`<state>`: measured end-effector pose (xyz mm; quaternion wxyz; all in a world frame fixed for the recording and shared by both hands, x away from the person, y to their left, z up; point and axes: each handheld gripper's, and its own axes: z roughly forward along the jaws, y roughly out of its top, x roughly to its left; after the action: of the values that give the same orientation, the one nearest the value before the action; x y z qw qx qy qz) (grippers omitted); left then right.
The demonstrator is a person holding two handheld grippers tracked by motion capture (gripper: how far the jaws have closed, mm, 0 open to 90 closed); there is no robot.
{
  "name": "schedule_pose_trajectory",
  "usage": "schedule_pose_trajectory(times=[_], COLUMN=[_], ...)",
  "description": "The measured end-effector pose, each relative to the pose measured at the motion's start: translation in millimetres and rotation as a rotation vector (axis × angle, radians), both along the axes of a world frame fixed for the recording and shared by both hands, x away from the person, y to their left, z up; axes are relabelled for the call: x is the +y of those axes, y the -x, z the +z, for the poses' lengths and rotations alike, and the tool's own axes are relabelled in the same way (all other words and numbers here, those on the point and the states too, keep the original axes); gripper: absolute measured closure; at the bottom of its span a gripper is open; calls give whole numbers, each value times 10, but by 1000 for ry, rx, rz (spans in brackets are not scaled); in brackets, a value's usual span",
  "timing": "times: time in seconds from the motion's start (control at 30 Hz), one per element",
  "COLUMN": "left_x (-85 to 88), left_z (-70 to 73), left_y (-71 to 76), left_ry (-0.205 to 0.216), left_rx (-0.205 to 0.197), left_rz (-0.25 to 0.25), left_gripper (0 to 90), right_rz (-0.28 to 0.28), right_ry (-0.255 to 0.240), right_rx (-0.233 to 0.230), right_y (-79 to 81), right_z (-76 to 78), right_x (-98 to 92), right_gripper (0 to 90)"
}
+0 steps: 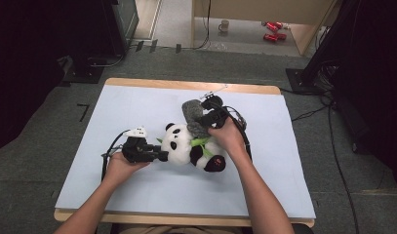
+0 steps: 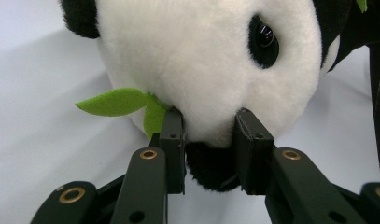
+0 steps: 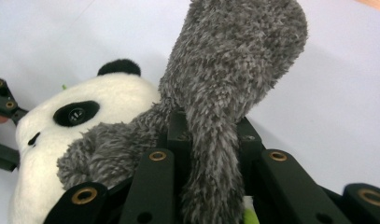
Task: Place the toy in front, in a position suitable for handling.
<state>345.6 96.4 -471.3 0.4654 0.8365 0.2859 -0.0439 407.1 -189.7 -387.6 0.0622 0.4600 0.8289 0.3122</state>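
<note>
- High view: panda [image 1: 186, 145] lies mid-mat [image 1: 113, 185]; left gripper [image 1: 162, 156] pinches its head, apparently steadying it.
- Beyond the panda's head, right gripper [image 1: 200, 119] clamps grey scarf [image 1: 192, 113], seemingly half dressed; wrapping remains.

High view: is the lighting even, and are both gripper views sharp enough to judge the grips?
High view: the table is evenly lit, the room's sides fall to black, detail is soft. Left gripper view: sharp on the panda, whose dark ear sits between the left gripper jaws; white fur nearly blows out. Right gripper view: grey fuzzy cloth crisp in the right gripper, mild wide-angle stretch.
</note>
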Motion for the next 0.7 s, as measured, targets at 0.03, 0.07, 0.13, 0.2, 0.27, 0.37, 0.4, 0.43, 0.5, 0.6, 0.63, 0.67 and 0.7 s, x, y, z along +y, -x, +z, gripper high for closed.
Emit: schedule_pose_trajectory(times=[0.03, 0.07, 0.13, 0.2, 0.27, 0.37, 0.4, 0.43, 0.5, 0.6, 0.63, 0.67, 0.7], left_x=[1, 1, 7, 12, 7, 9, 9, 7, 3, -3, -4, -3, 0], left_z=[-3, -3, -8, -4, 8, 14, 14, 16, 20, 20, 18, 14, 12], left_y=[-8, -8, -21, -32, -48, -82, -82, -96, -104, -114, -120, -125, -138], left_ry=[-4, -4, -3, -7, -15, -14, -14, -11, -12, -12, -16, -15, -7], left_rx=[-2, -2, 0, -3, -5, 3, 3, 9, 12, 14, 16, 18, 22], left_rz=[-7, -7, -15, -24, -31, -32, -32, -32, -32, -30, -30, -30, -27], left_gripper=[683, 683, 682, 681, 681, 681, 680, 681, 681, 680, 680, 680, 681], right_rz=[-19, -19, -28, -8, 17, 77, 77, 103, 116, 114, 97, 97, 75], right_ry=[-20, -20, -56, -93, -112, -163, -163, -175, -164, -145, -144, -144, -191], right_rx=[4, 4, 4, -25, -51, -65, -65, -49, -27, -5, 19, 19, 23], right_y=[-11, -11, -7, 23, 52, 124, 124, 157, 168, 143, 119, 119, 90], right_z=[35, 35, 94, 197, 274, 376, 376, 347, 247, 115, 1, 1, -63], right_x=[-15, -15, -8, 48, 122, 342, 342, 451, 534, 559, 538, 538, 447], right_gripper=[759, 759, 763, 763, 763, 762, 762, 762, 762, 762, 760, 760, 758])
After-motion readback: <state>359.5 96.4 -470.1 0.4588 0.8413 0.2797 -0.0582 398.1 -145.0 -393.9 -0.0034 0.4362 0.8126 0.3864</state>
